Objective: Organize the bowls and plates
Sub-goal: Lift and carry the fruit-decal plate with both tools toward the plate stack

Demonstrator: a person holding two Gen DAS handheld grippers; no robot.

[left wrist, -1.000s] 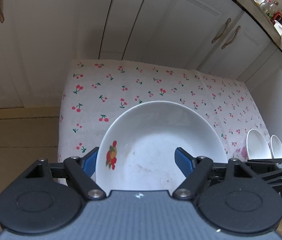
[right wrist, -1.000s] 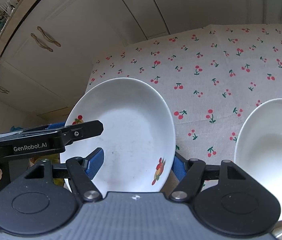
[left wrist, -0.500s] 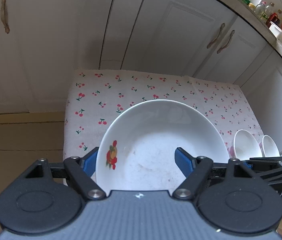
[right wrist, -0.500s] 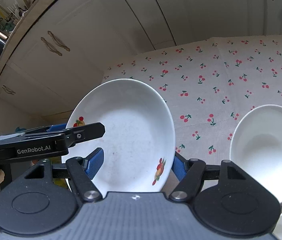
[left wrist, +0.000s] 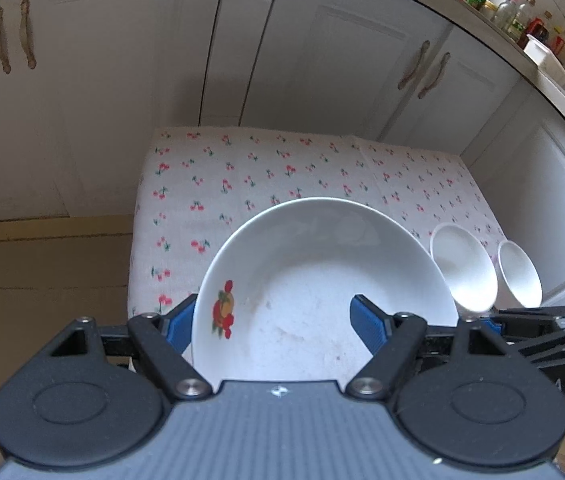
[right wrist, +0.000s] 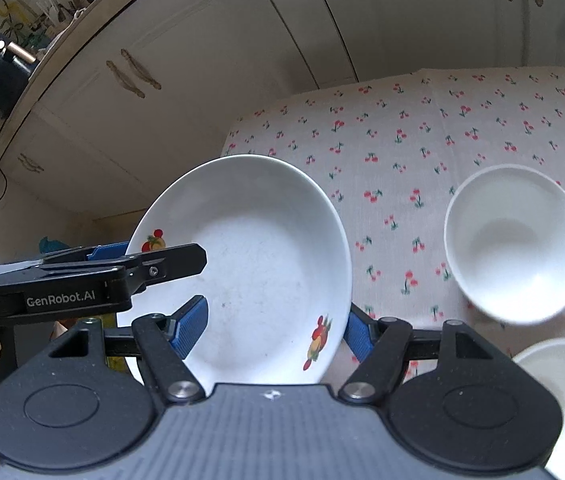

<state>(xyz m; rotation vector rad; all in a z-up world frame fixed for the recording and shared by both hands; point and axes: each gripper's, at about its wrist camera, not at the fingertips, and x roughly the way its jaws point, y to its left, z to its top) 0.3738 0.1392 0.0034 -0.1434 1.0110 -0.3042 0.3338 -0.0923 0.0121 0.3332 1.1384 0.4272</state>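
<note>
The white plate (left wrist: 322, 280), with a fruit print near its rim, is held in the air above the bench (left wrist: 266, 168), which wears a cherry-print cloth. Both tools grip it at once, each on its own side of the rim.

In the left wrist view, the left tool (left wrist: 270, 320) stands about half open with the plate's near rim between its blue pads. One pad lies behind the rim beside the fruit print; the other rests on the plate's inner face. The plate tilts up and away from the camera, its hollow toward the lens. The black arm of the right tool (left wrist: 538, 320) reaches in from the right edge at the plate's rim.

In the right wrist view, the right tool (right wrist: 274, 328) is likewise about half open and clamps the same plate (right wrist: 250, 256): one blue pad sits on the inner face, the other behind the rim next to a second fruit print. The left tool (right wrist: 134, 258) comes in from the left and bites the far rim by the other print.

Two white bowls stand on the cloth to the right of the plate, well apart from both tools: a farther bowl (right wrist: 516, 240) and a nearer bowl (right wrist: 562, 376), partly hidden by the tool body. They appear as a pair just beside each other in the left wrist view (left wrist: 462, 272) (left wrist: 520, 274). White cupboard doors (left wrist: 322, 60) rise behind the bench.
</note>
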